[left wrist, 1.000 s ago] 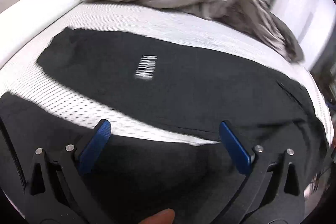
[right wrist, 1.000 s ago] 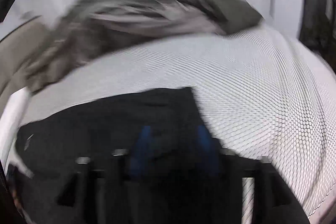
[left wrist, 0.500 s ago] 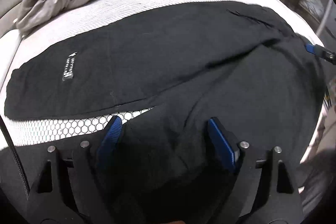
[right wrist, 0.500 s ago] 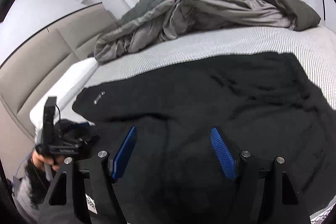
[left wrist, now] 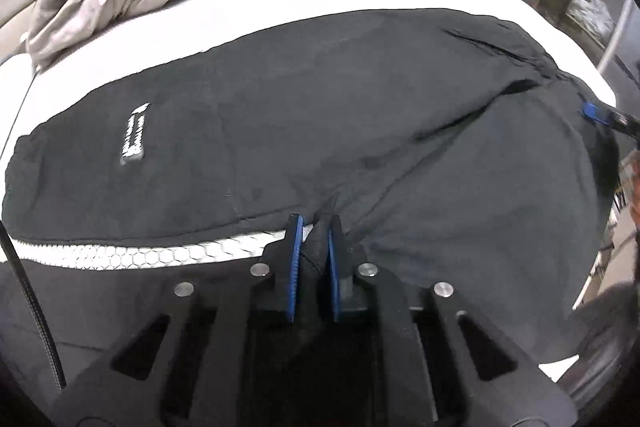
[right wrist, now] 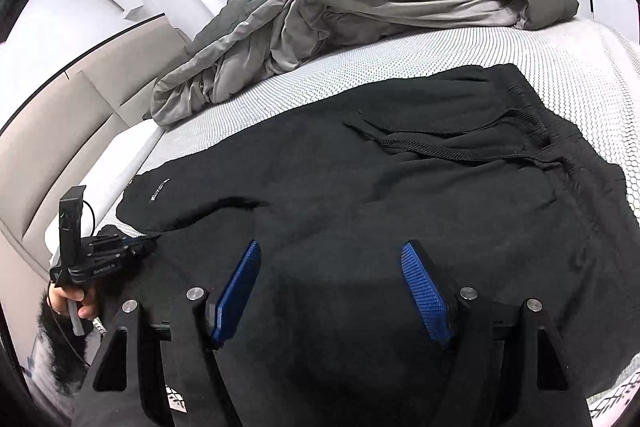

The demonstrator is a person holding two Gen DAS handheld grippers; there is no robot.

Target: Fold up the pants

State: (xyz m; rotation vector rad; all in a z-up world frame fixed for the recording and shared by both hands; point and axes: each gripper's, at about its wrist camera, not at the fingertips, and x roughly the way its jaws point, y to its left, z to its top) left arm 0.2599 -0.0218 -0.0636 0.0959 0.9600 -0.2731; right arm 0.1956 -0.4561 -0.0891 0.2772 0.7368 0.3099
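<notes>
Black pants point(left wrist: 360, 115) lie spread on the white honeycomb-patterned mattress point(left wrist: 160, 255), with a small white logo point(left wrist: 134, 137) on the far leg. My left gripper point(left wrist: 314, 223) is shut on a fold of the near leg's inner edge, close to the crotch. It also shows in the right wrist view point(right wrist: 132, 245) at the left. My right gripper point(right wrist: 332, 259) is open and hovers over the pants point(right wrist: 400, 167) near the hip, below the drawstring waistband point(right wrist: 532, 131). Its blue tip shows in the left wrist view point(left wrist: 592, 109) at the right.
A crumpled grey duvet point(right wrist: 360, 11) lies along the far side of the bed. A beige padded headboard point(right wrist: 52, 131) is at the left. The bed's near edge point(left wrist: 592, 267) is at the right in the left wrist view.
My left gripper was open over the leg and has shut on the fabric at its inner edge. My right gripper has stayed open over the hip area.
</notes>
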